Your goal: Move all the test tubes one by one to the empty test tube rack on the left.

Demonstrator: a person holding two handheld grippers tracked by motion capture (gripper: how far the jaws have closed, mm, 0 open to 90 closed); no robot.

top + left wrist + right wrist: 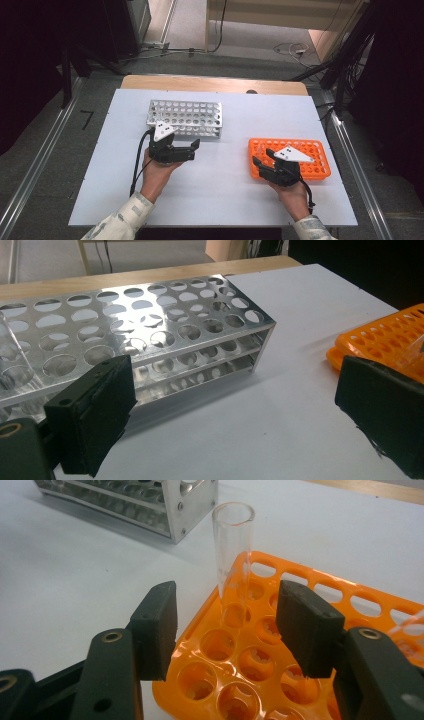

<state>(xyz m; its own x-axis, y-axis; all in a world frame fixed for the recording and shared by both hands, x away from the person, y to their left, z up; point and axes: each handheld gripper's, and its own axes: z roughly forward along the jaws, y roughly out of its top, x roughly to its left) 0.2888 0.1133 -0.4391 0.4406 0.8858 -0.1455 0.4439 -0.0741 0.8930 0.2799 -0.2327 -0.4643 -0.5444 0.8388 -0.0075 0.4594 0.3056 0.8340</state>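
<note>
The right claw [225,630] hangs open over the near corner of the orange rack [320,595], its pads clear of the glass tube [232,555] standing upright in a hole just beyond them. The left claw [235,410] gapes empty on the white table [280,415], beside the metal rack [150,330] farther back.

Both of the person's forearms are coming in from the near edge, sleeves showing at the wrists. The left hand [159,172] is gripping its tool from below, and the left gripper [196,147] is lying level, pointing to the right, its jaws standing wide apart with nothing between them. The right hand [292,196] is holding the right gripper [258,166], which is pointing left and away from the person, jaws parted and pads pressing on nothing.
</note>
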